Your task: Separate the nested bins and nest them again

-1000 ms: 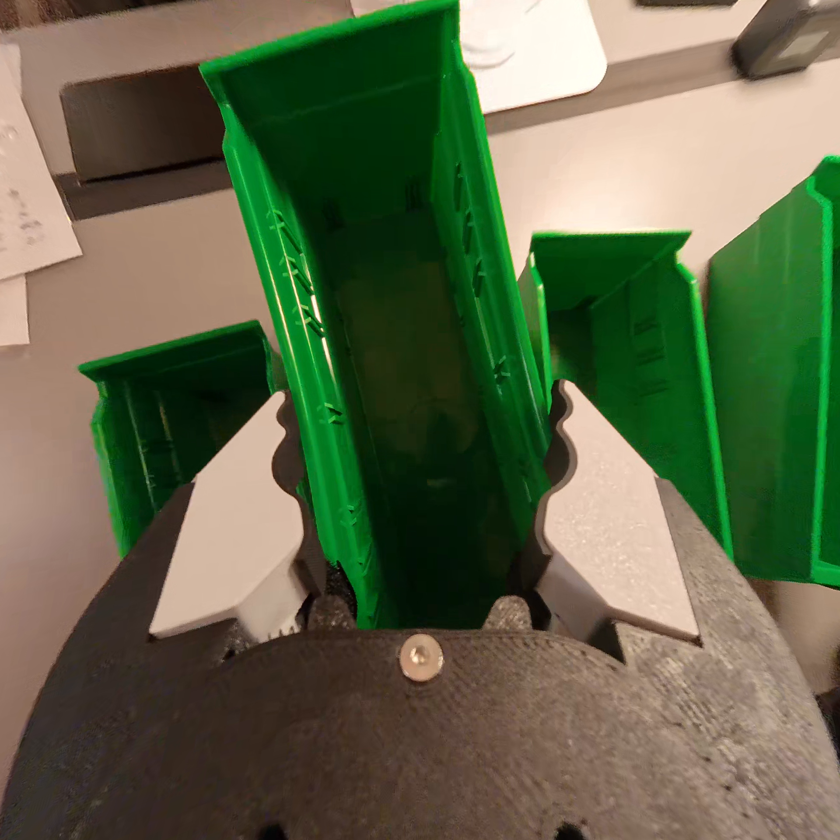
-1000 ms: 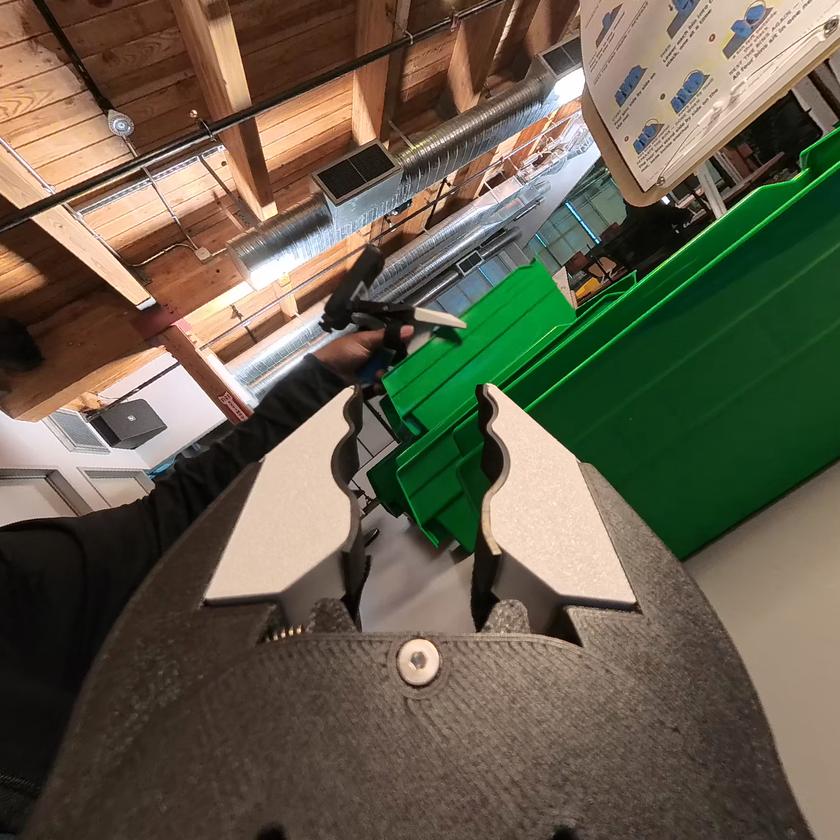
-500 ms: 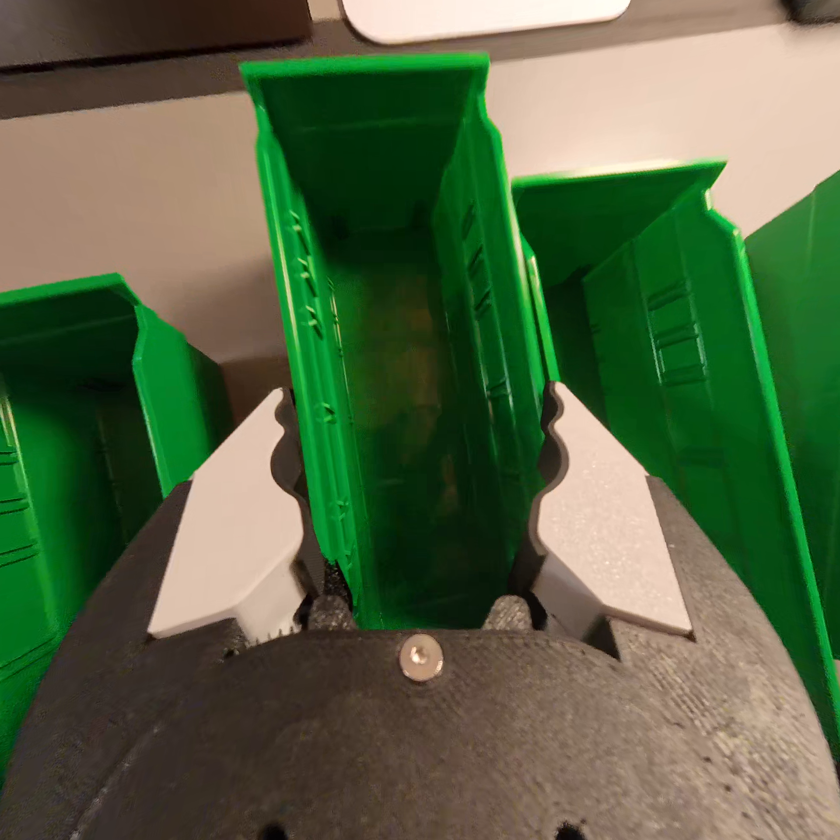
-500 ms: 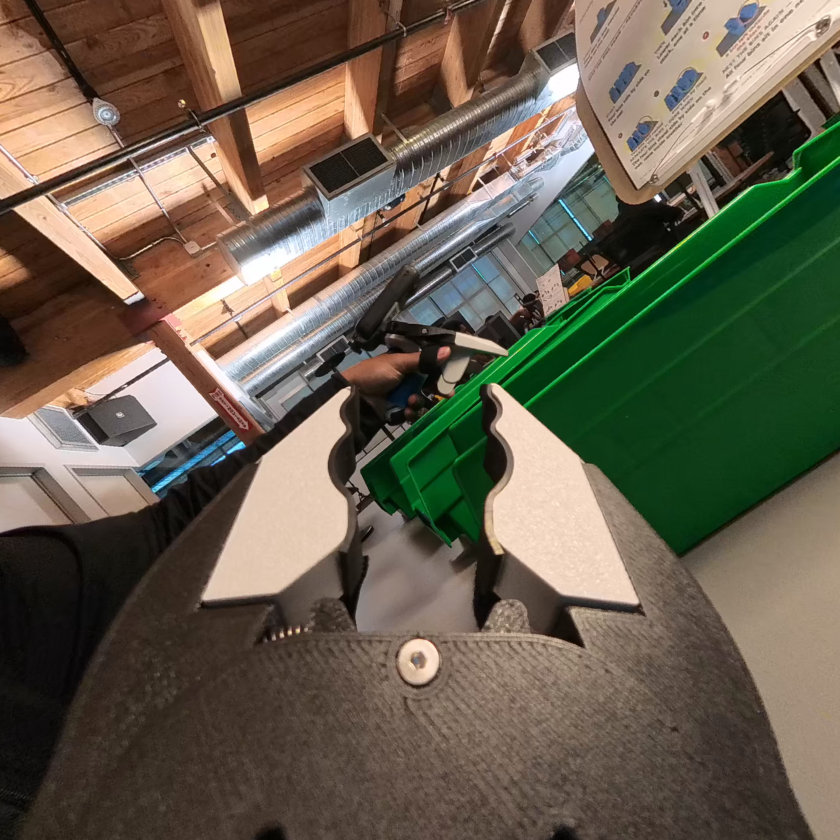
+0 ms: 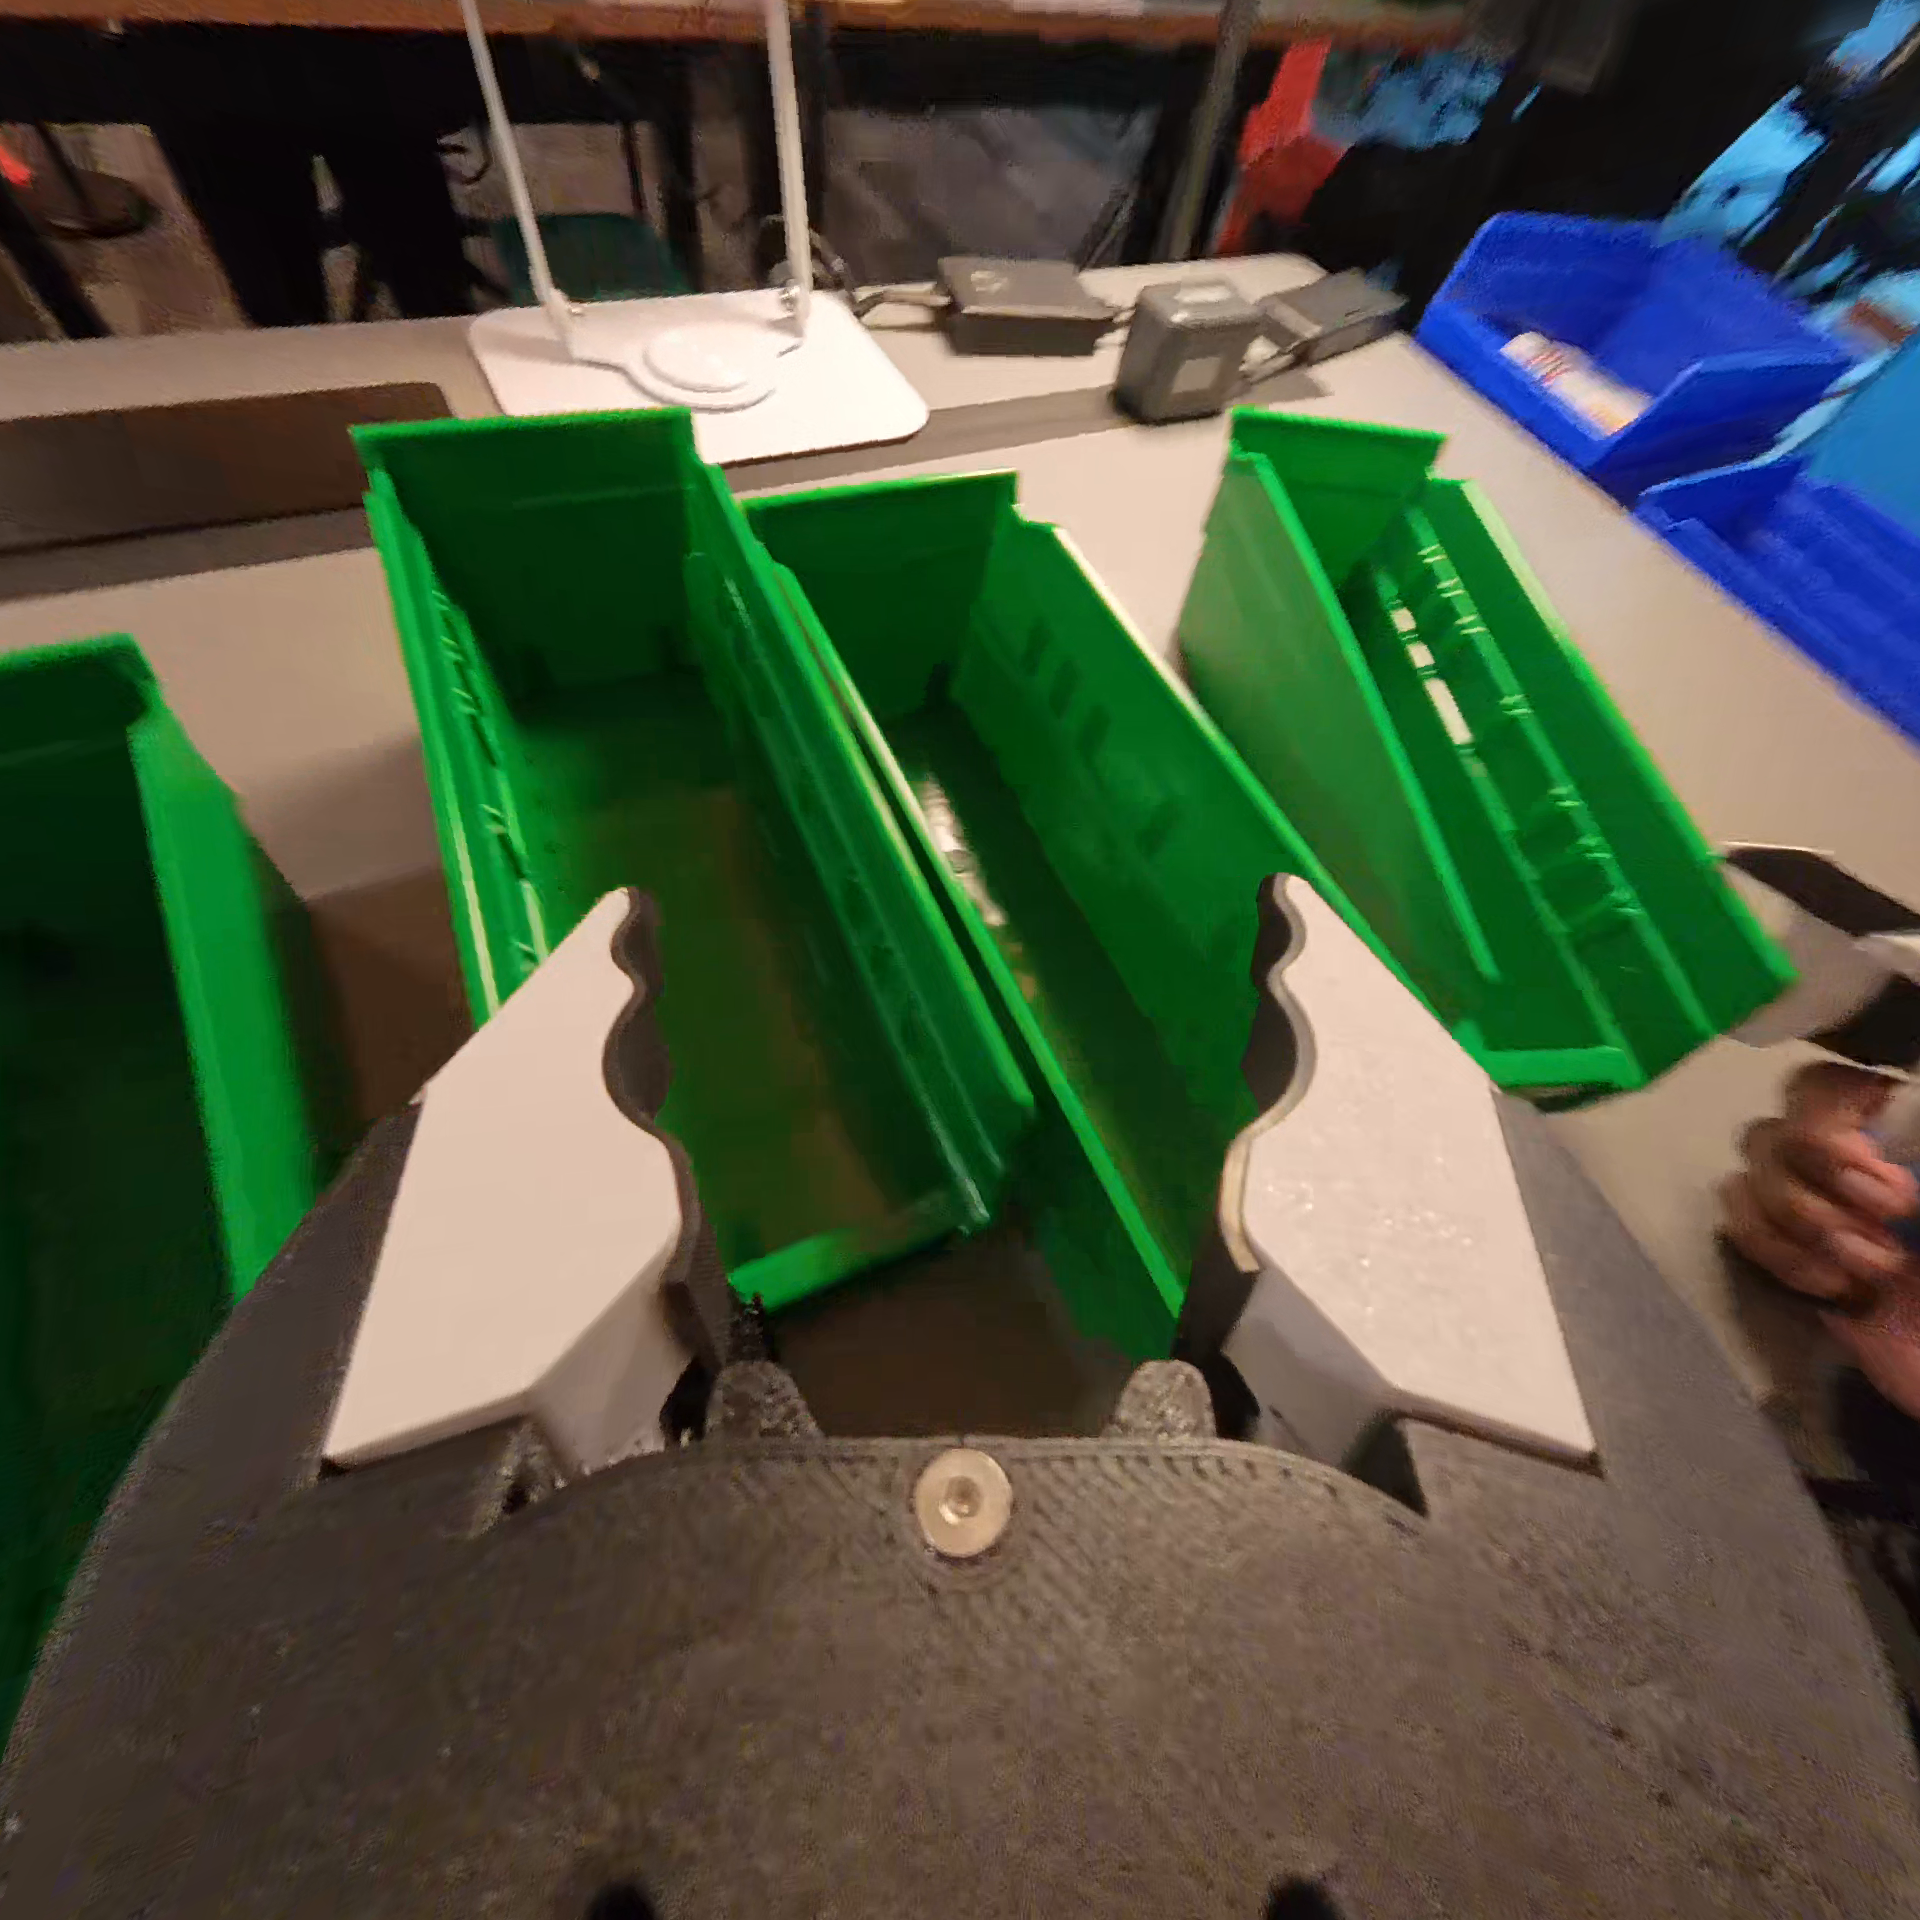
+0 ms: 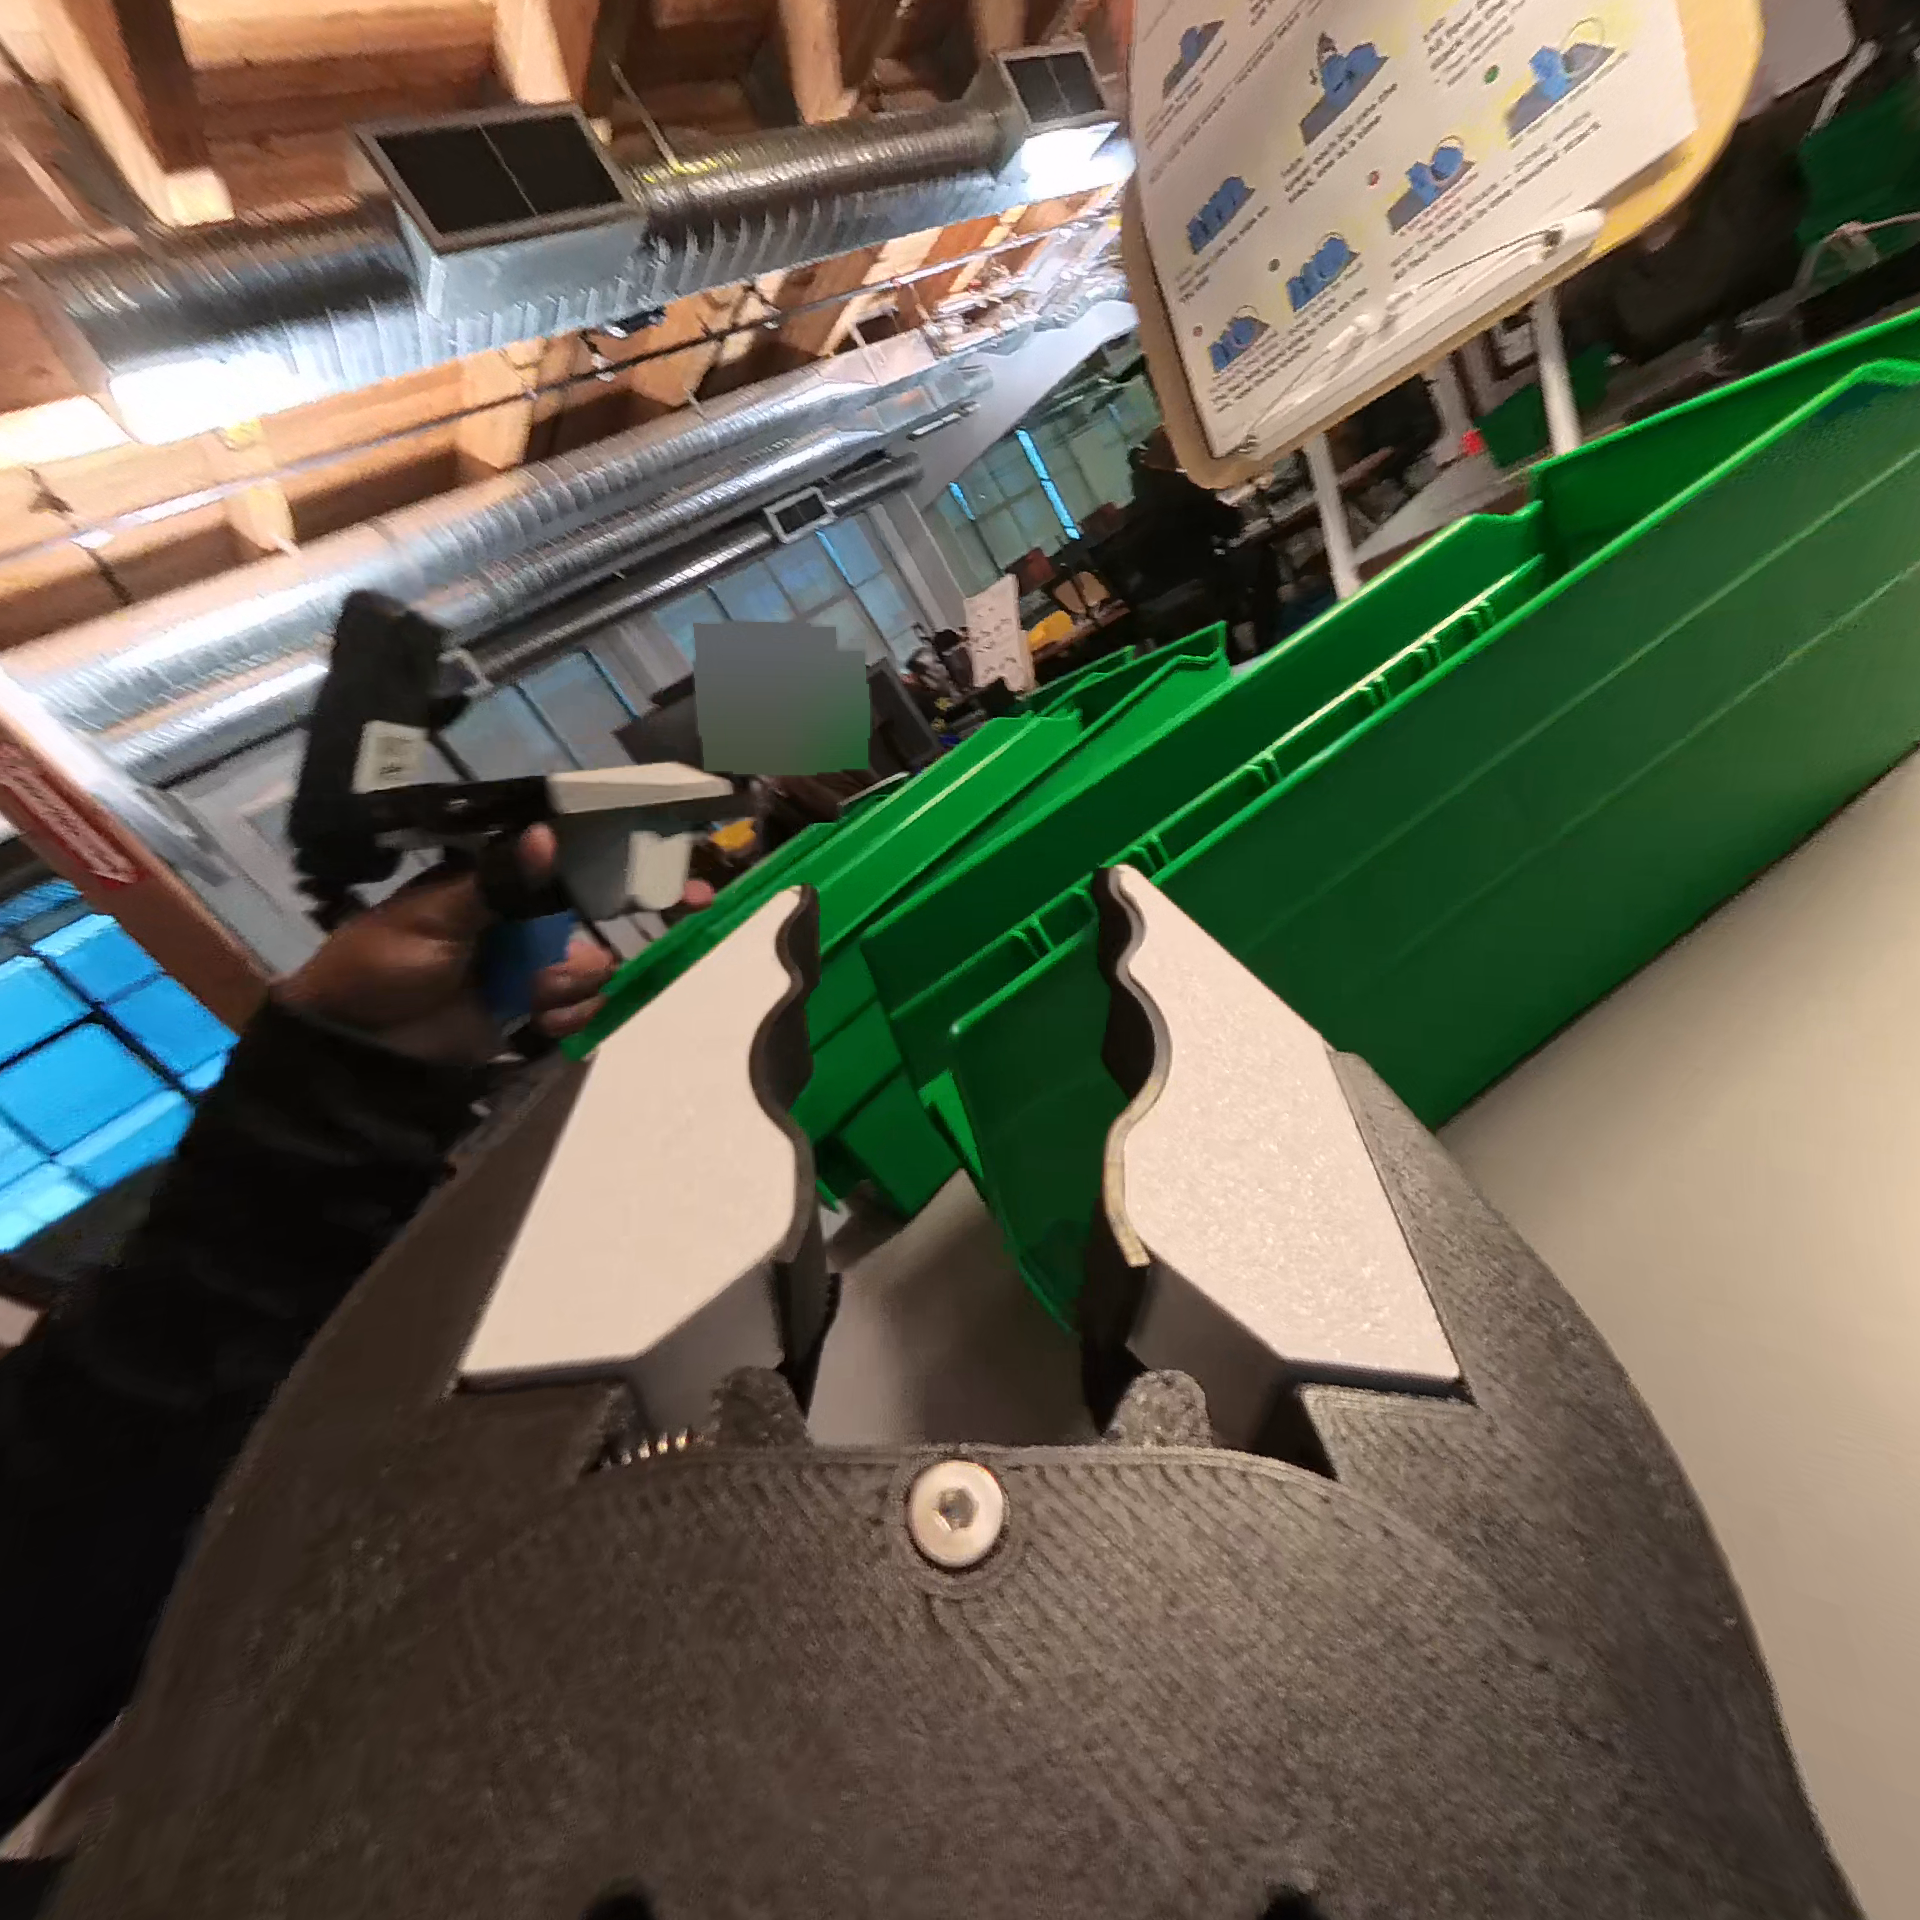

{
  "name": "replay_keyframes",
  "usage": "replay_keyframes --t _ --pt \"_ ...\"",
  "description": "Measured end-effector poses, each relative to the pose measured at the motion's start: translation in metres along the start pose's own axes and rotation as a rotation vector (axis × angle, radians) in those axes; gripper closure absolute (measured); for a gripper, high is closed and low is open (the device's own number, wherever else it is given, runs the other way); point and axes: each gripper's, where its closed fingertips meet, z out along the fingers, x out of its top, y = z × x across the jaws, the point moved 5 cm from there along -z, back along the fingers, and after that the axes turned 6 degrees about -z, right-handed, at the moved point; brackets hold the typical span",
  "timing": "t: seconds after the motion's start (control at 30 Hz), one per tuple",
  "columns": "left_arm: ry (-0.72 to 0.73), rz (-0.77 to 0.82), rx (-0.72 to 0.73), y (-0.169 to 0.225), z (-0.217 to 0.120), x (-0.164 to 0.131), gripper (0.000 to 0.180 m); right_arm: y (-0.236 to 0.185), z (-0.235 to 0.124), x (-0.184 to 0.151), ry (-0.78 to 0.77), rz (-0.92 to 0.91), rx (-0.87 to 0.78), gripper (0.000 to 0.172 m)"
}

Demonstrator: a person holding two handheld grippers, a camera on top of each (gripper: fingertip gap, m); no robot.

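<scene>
Several long green bins stand side by side on the grey table [image 5: 312,727]. In the left wrist view my left gripper [image 5: 956,935] is open above and behind one green bin [image 5: 665,831], and its pads touch nothing. A second bin [image 5: 1049,810] leans against that one, a third [image 5: 1455,748] lies further right, and a fourth [image 5: 94,987] stands at the far left. My right gripper [image 6: 956,935] is open and empty, low by the table, facing the bins' near ends [image 6: 1018,1091]. It also shows in the left wrist view [image 5: 1839,956], beside the third bin. The left gripper [image 6: 623,831] shows above the bins.
A white stand base [image 5: 707,364], dark devices [image 5: 1174,343] and a black mat [image 5: 208,457] lie at the table's back. Blue bins [image 5: 1662,343] stand at the back right. A board with an instruction sheet [image 6: 1403,208] hangs above the bins. A hand [image 5: 1818,1195] is at the right.
My left gripper was shut on the green bin and carried it down. It has now opened and drawn back, and the bin rests on the table beside another. My right gripper barely moved.
</scene>
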Motion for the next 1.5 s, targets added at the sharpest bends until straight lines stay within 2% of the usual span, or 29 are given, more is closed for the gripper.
replay_keyframes --t 0.1,0.13,0.17,0.3,0.4,0.5,0.67,0.83,0.97,1.17,1.27,1.37,1.43,1.5 --pt "0.088 -0.088 -0.103 0.006 -0.015 -0.018 0.07 0.005 -0.001 -0.001 -0.039 -0.087 -0.105 0.124" --pt "0.119 -0.116 -0.127 0.006 -0.02 -0.024 0.069 0.012 -0.001 -0.005 -0.086 -0.114 -0.187 0.11" --pt "0.155 -0.144 -0.151 0.006 -0.023 -0.028 0.069 0.014 0.0 -0.008 -0.133 -0.129 -0.219 0.104" --pt "0.336 -0.263 -0.286 0.004 -0.039 -0.042 0.073 0.011 -0.002 -0.015 -0.215 -0.164 -0.255 0.105" --pt "0.364 -0.255 -0.333 0.005 -0.041 -0.059 0.076 0.015 -0.002 -0.021 -0.298 -0.205 -0.319 0.113" --pt "0.359 -0.231 -0.371 0.007 -0.037 -0.074 0.082 0.026 -0.004 -0.018 -0.328 -0.246 -0.401 0.146" --pt "0.342 -0.25 -0.46 0.014 -0.029 -0.083 0.086 0.046 -0.017 -0.005 -0.304 -0.285 -0.53 0.161" --pt "0.344 -0.235 -0.464 0.017 -0.025 -0.083 0.087 0.07 -0.038 0.011 -0.286 -0.328 -0.65 0.171" --pt "0.343 -0.304 -0.485 0.014 -0.02 -0.085 0.087 0.08 -0.044 0.017 -0.258 -0.309 -0.69 0.171" --pt "0.351 -0.274 -0.458 0.014 -0.023 -0.088 0.087 0.097 -0.04 0.025 -0.238 -0.306 -0.739 0.171" --pt "0.36 -0.25 -0.44 0.014 -0.027 -0.089 0.087 0.096 -0.045 0.028 -0.193 -0.27 -0.723 0.152" --pt "0.36 -0.224 -0.416 0.011 -0.032 -0.092 0.086 0.078 -0.06 0.035 -0.153 -0.265 -0.721 0.132" --pt "0.361 -0.232 -0.425 0.01 -0.035 -0.094 0.086 0.051 -0.063 0.037 -0.116 -0.291 -0.666 0.129" --pt "0.369 -0.249 -0.438 0.009 -0.038 -0.095 0.087 0.015 -0.048 0.028 -0.122 -0.326 -0.542 0.13"
